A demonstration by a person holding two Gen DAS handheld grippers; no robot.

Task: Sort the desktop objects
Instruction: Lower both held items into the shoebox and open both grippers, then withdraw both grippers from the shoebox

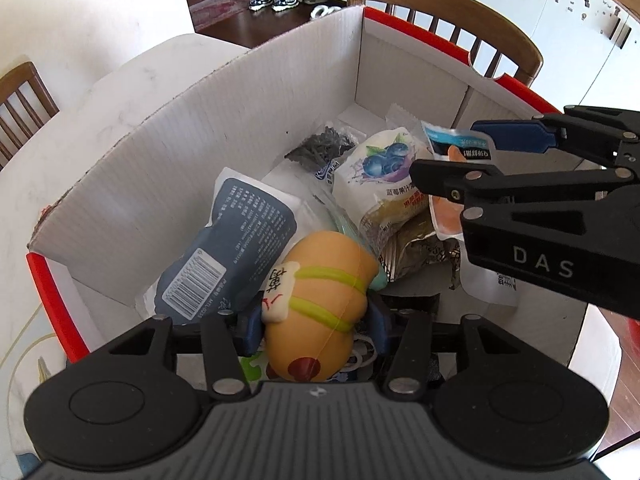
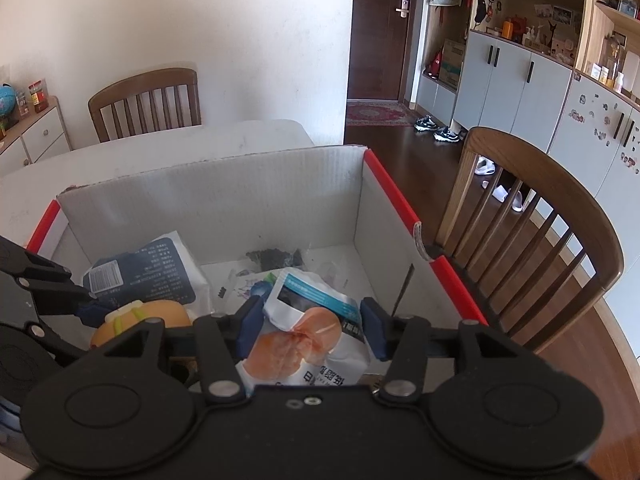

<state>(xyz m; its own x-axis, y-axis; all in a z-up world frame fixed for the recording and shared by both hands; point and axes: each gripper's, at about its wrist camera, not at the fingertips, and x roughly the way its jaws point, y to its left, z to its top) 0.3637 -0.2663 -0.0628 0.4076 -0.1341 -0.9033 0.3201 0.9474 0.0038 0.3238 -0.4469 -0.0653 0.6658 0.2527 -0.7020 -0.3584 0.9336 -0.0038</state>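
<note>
Both tools hang over the box point(image 2: 280, 200) on the worktop point(image 2: 160, 144). The left tool point(image 1: 314, 322) has the toy point(image 1: 320, 304) between its blue pads; whether they press on it or have let go cannot be told. The right tool point(image 2: 312, 322) likewise straddles the orange packet point(image 2: 304, 332), grip uncertain. Risk: if either lifts with slack pads, the rounded toy may roll out, or the slick packet may slide free onto the packets below. The tools sit near each other; a careless swing could knock them together.

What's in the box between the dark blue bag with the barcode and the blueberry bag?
In the left wrist view, a crumpled clear plastic wrapper fills the gap between the dark blue bag and the blueberry bag, inside the cardboard box.
</note>
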